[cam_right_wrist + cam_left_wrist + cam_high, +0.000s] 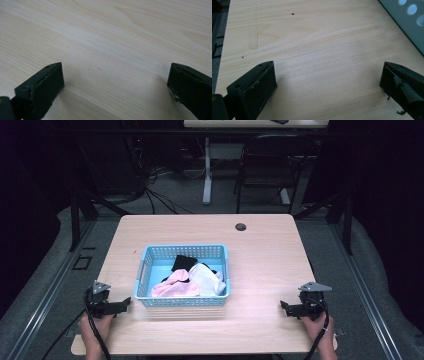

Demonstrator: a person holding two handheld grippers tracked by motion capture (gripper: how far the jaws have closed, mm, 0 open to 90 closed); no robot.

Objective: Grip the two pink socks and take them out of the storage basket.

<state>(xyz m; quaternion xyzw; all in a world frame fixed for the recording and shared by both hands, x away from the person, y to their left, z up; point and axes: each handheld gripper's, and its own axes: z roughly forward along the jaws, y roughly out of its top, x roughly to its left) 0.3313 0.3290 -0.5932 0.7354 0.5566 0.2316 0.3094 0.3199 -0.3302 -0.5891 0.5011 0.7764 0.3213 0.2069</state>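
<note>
A blue basket [145, 270] sits mid-tabletop [265, 270], nearer the front edge, holding pink [175, 287], white [206, 279] and black [184, 262] cloths. The left claw [125, 303] rests near the front left corner, jaws spread wide and empty, just beside the basket's corner. The right claw [284, 306] rests near the front right corner, also spread wide over bare wood, well apart from the basket.

Basket [148, 270] of clothes [192, 280] blocks table [270, 265] centre; bare wood lies at 3, 9 and 12 o'clock.
</note>
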